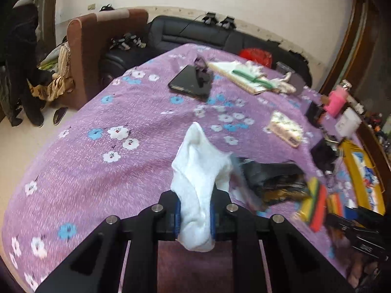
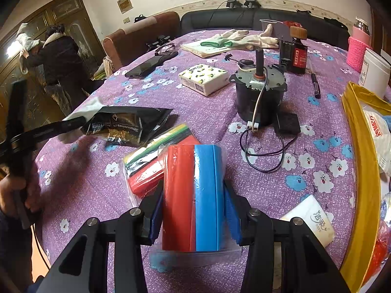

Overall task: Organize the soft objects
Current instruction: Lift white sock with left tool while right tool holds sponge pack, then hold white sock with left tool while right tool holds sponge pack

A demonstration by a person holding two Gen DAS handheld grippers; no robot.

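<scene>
My left gripper [image 1: 195,216] is shut on a white sock [image 1: 199,171] and holds it above the purple flowered tablecloth [image 1: 97,171]. My right gripper [image 2: 194,216] is shut on a clear bag of red and blue foam sheets [image 2: 193,195], held just above the tablecloth [image 2: 268,185]. A second clear bag with red, yellow, green and black sheets [image 2: 151,156] lies just left of it. That bag also shows blurred in the left wrist view [image 1: 315,202]. The left gripper's arm shows at the left edge of the right wrist view [image 2: 44,129].
A black foil pouch [image 2: 127,124], a tissue pack [image 2: 204,78], a motor with wires [image 2: 260,95], a phone [image 2: 146,67], white gloves [image 2: 244,37], an ink bottle [image 2: 298,56] and a yellow tray [image 2: 361,161] sit on the table. A person [image 2: 58,58] stands beyond it.
</scene>
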